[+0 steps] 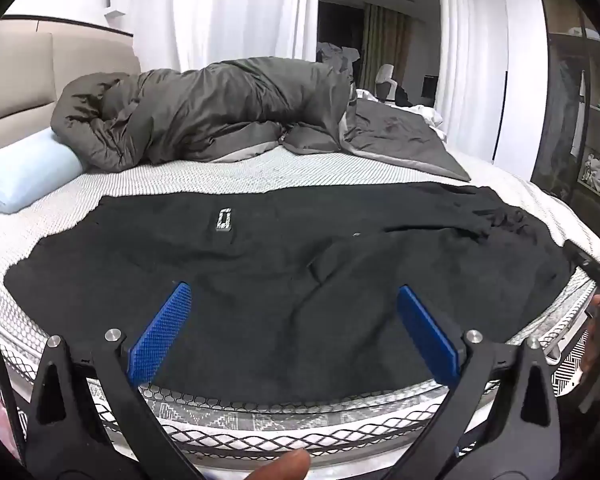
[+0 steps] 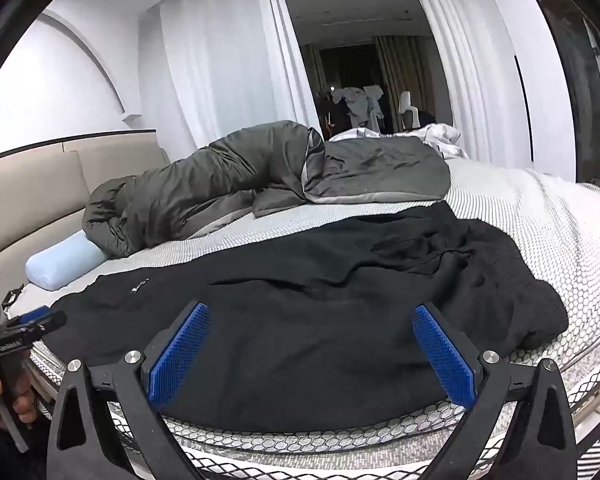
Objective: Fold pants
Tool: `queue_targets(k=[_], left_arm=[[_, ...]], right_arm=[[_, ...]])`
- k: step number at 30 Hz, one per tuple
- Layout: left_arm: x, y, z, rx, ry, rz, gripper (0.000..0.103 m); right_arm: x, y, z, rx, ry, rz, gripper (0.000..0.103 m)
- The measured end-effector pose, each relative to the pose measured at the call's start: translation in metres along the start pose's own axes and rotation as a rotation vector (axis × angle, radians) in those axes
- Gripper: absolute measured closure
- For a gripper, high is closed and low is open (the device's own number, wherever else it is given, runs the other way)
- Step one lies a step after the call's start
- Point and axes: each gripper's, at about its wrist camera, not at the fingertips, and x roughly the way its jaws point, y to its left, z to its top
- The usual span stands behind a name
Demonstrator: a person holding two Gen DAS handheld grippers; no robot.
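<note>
Black pants lie spread across the near part of the bed, with a small white logo patch near their far left. In the right wrist view the same pants reach from the left edge to a bunched end at the right. My left gripper hovers over the near edge of the pants, open, with nothing between its blue pads. My right gripper is open too, low over the near edge of the cloth, its pads apart and bare. The left gripper's tip shows at the far left of the right wrist view.
A grey duvet is heaped along the far side of the bed. A pale blue bolster pillow lies at the left by the beige headboard. White curtains hang behind. Shelves stand at the right.
</note>
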Motion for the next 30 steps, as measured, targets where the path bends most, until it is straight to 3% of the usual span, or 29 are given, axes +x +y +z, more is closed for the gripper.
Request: queue_targets(k=[10,23,30], left_arm=[[-0.022,-0.012,0.016,0.034,-0.028,-0.013,0.001],[-0.002,0.019,0.015,-0.054,0.015,-0.003,0.001],[0.013,0.03,0.019,-0.072,0.027,-0.01,0.001]], right_arm=[[0.013,0.01,-0.001,-0.02,0.033,-0.006,0.0],[0.017,0.033,0.003,-0.103,0.122,-0.034,0.0],[0.003,0.043,0.018,-0.151,0.105,-0.024,0.0]])
